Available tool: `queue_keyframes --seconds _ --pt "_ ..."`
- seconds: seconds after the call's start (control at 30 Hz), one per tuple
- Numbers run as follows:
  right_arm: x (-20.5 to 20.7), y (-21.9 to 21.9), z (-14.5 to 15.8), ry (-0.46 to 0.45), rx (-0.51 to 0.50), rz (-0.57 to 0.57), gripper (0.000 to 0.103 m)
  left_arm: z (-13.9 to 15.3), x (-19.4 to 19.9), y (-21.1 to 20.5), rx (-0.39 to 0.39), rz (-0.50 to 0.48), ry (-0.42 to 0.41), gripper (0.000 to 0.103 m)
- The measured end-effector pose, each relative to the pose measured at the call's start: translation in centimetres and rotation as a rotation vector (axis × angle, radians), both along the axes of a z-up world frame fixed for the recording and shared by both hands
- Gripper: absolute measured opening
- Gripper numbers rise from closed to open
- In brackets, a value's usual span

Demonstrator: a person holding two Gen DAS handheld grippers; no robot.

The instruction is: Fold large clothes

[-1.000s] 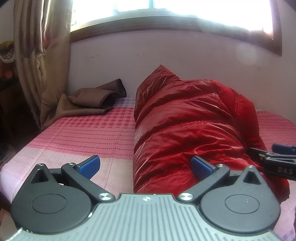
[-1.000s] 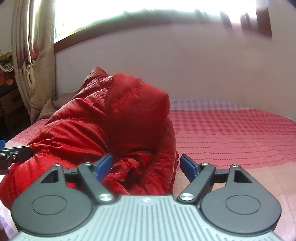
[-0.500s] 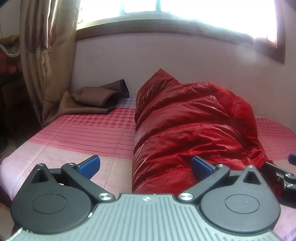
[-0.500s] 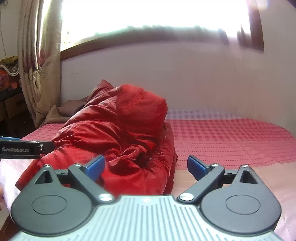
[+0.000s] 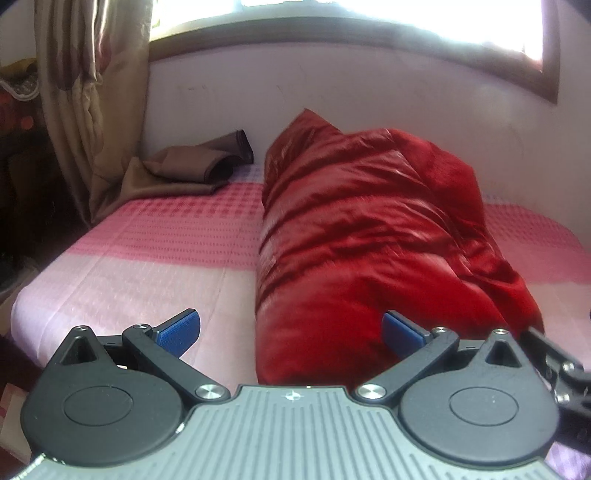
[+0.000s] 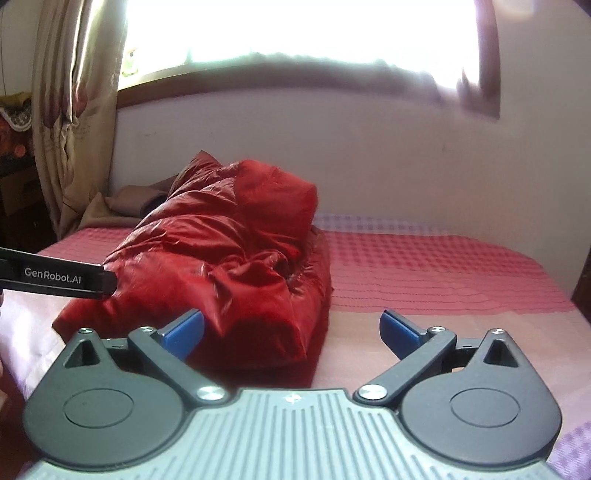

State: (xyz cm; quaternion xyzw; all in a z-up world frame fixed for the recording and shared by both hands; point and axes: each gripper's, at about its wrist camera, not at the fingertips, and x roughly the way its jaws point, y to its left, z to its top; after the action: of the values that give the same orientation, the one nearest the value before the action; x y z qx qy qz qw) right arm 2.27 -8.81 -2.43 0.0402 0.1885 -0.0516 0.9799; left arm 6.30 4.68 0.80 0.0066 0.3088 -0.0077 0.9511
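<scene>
A shiny red puffer jacket (image 5: 362,236) lies folded in a long bundle on the pink bed (image 5: 155,251); it also shows in the right wrist view (image 6: 229,266). My left gripper (image 5: 291,332) is open and empty, at the jacket's near end, its right pad in front of the fabric. My right gripper (image 6: 291,332) is open and empty, held back from the jacket's near right corner. The left gripper's black side shows at the left edge of the right wrist view (image 6: 55,277).
A brown folded garment (image 5: 199,166) lies at the bed's far left by the wall. A beige curtain (image 5: 92,92) hangs at the left. A window (image 6: 295,33) sits above the white wall. The bed's pink cover (image 6: 443,273) stretches right of the jacket.
Both grippers have drawn back and risen from the jacket. The right gripper has let the fabric out from between its pads and has opened wider. The jacket stays on the bed.
</scene>
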Motion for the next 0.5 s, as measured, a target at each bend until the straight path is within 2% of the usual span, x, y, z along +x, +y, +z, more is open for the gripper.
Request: queue_keyframes --seconds 0.27,0.5 --pt "-1.0 0.1 -0.3 0.05 0.03 -0.027 0.103 -0.5 -2.2 -1.1 0.006 -0.026 0.048 0.103" --pt "-1.6 -0.3 -1.1 0.078 0.055 -0.039 0.103 -0.9 -2.5 -1.1 0.021 -0.017 0.092 0.103"
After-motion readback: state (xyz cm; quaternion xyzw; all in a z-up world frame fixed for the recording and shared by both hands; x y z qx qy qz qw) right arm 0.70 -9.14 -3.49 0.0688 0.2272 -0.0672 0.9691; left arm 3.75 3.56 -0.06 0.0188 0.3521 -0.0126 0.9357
